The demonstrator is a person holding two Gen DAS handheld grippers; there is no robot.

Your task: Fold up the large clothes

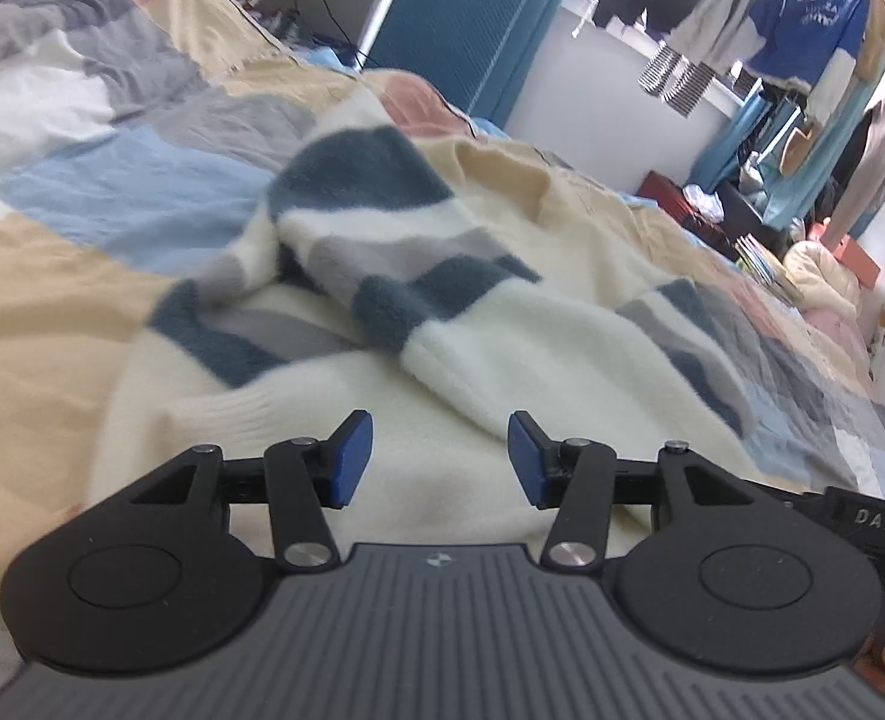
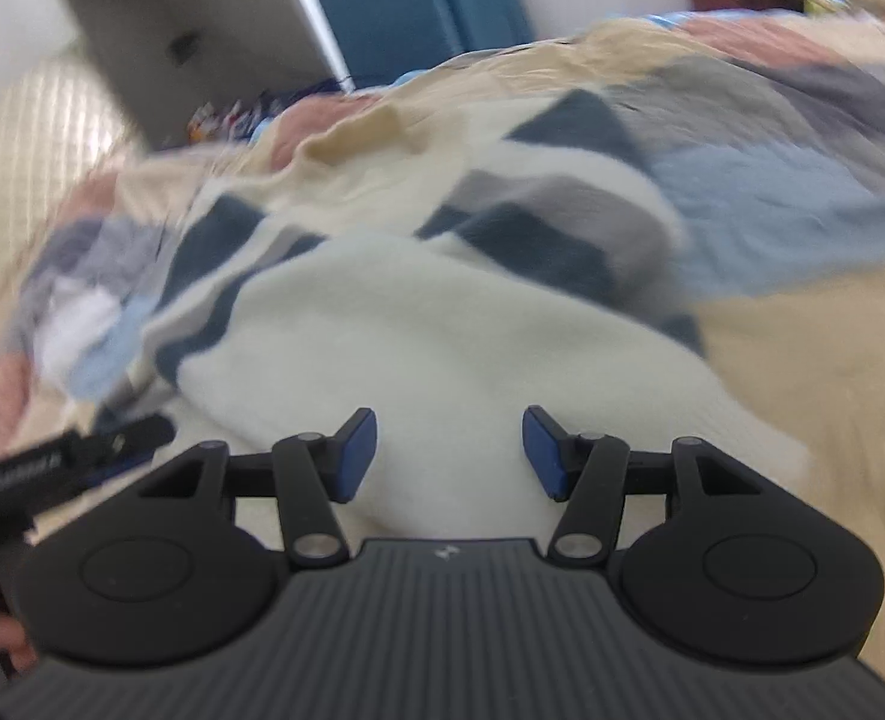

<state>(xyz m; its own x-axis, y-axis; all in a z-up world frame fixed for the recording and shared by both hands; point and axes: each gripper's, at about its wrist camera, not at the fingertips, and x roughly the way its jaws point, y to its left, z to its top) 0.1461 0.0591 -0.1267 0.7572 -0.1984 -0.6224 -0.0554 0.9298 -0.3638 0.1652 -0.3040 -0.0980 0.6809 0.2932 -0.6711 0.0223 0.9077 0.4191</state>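
While both pairs of tongs hang over the bed with nothing between their pads, the sweater (image 1: 382, 324) lies rumpled just ahead of them on the patchwork quilt (image 1: 70, 276). The left tongs (image 1: 440, 459) stand about half open and empty above the cream hem; ahead of them a striped sleeve (image 1: 346, 240) lies crumpled across the body. The right tongs (image 2: 449, 453), likewise half open and empty, hover over plain cream knit. My judgement: smooth the sleeve flat first, then pinch the two hem corners evenly, gripping both layers. The knit looks thick, fuzzy and limp, with navy and grey bands; it should sag if lifted unevenly.
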